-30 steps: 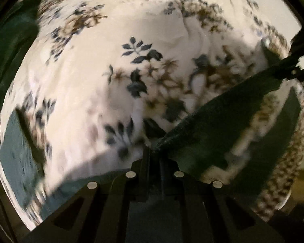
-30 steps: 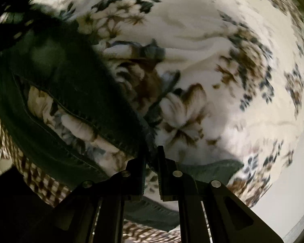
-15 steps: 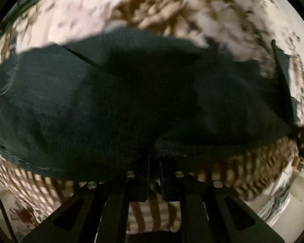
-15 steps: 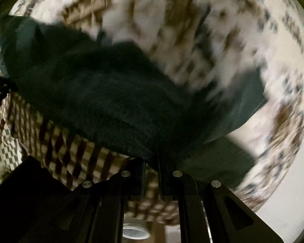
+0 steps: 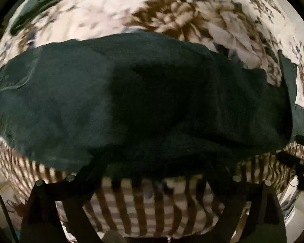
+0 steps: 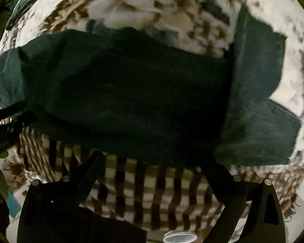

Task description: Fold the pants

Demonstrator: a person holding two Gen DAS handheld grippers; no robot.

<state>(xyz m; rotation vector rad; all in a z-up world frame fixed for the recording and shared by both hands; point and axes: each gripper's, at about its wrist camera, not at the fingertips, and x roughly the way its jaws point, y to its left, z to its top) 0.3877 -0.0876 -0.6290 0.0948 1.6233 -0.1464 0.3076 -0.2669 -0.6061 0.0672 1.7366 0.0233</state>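
The dark green pants (image 5: 143, 101) lie in a wide folded band across the floral bedspread (image 5: 172, 14). They also show in the right wrist view (image 6: 131, 93), with a leg end (image 6: 257, 66) sticking out at the right. My left gripper (image 5: 152, 172) is open, its fingers spread just in front of the pants' near edge, holding nothing. My right gripper (image 6: 152, 162) is also open at the near edge of the pants, holding nothing. The other gripper (image 6: 8, 117) shows at the left edge of the right wrist view.
A brown and white checked cloth (image 5: 148, 206) covers the bed's near edge below the pants; it also shows in the right wrist view (image 6: 152, 194). A white round object (image 6: 179, 238) lies below the bed edge. Another green cloth (image 5: 40, 2) lies far left.
Both grippers carried the pants' edge over and laid it down as a folded band. Both were shut on the cloth and have opened and let go.
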